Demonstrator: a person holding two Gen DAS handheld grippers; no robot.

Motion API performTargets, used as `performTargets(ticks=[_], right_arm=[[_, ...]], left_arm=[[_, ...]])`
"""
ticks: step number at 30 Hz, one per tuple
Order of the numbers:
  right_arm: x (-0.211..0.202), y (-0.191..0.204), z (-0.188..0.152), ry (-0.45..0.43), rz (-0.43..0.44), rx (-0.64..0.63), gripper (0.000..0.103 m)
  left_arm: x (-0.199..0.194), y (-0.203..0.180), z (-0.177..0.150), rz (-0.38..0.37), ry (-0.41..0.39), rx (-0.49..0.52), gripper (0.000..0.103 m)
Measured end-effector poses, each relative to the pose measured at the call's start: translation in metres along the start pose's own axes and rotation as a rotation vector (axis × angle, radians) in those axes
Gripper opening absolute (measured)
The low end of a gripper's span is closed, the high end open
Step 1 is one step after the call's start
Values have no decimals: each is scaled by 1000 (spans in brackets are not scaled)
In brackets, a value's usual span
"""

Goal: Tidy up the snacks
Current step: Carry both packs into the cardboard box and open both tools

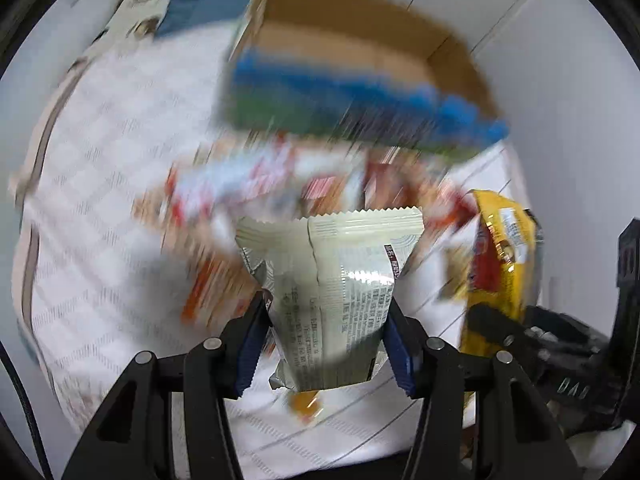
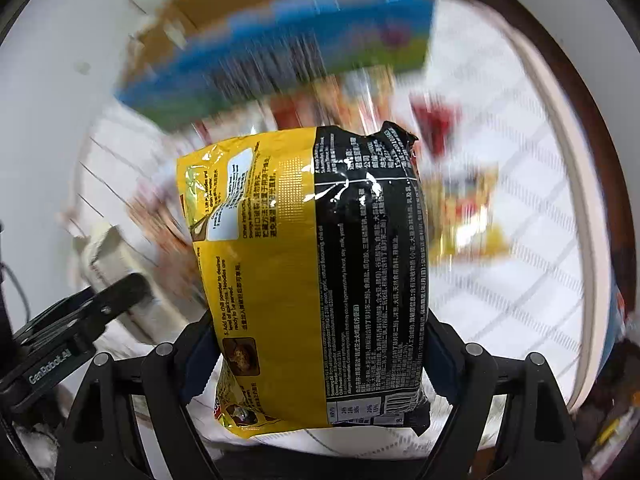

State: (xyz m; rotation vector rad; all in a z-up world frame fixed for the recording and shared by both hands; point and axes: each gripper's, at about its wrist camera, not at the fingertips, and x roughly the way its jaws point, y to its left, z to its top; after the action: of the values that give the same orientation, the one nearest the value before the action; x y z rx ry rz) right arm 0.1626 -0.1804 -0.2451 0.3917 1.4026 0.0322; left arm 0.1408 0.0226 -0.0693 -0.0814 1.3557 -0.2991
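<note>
My left gripper (image 1: 326, 308) is shut on a cream and silver snack packet (image 1: 336, 280), held upright above the table. My right gripper (image 2: 320, 344) is shut on a yellow and black noodle packet (image 2: 312, 264), also lifted; that packet shows at the right of the left wrist view (image 1: 500, 256). A cardboard box with blue and green printed sides (image 1: 352, 80) stands open at the far side, and it also shows in the right wrist view (image 2: 280, 56). Several blurred red and orange snack packets (image 1: 256, 184) lie in front of it.
The round table carries a white patterned cloth (image 1: 104, 168) with a pale rim (image 2: 584, 184). A white wall (image 1: 568, 128) rises behind the box. The left gripper's body shows at the lower left of the right wrist view (image 2: 80, 320). The background is motion blurred.
</note>
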Motion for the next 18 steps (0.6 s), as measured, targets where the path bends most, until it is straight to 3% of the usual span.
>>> performTargets(ticks=[3, 6, 9, 14, 18], right_arm=[[-41, 4, 45, -70, 44, -26, 88], [-56, 7, 109, -119, 55, -45, 88], [-56, 18, 160, -149, 28, -69, 88], [-12, 16, 251, -106, 23, -51, 88], [37, 25, 305, -39, -6, -52, 88]], left_arm=[[19, -38, 73, -30, -36, -6, 51], [25, -63, 139, 11, -77, 9, 51], [39, -70, 196, 22, -62, -4, 51], [91, -67, 274, 73, 21, -28, 51], [134, -57, 311, 110, 103, -33, 52]])
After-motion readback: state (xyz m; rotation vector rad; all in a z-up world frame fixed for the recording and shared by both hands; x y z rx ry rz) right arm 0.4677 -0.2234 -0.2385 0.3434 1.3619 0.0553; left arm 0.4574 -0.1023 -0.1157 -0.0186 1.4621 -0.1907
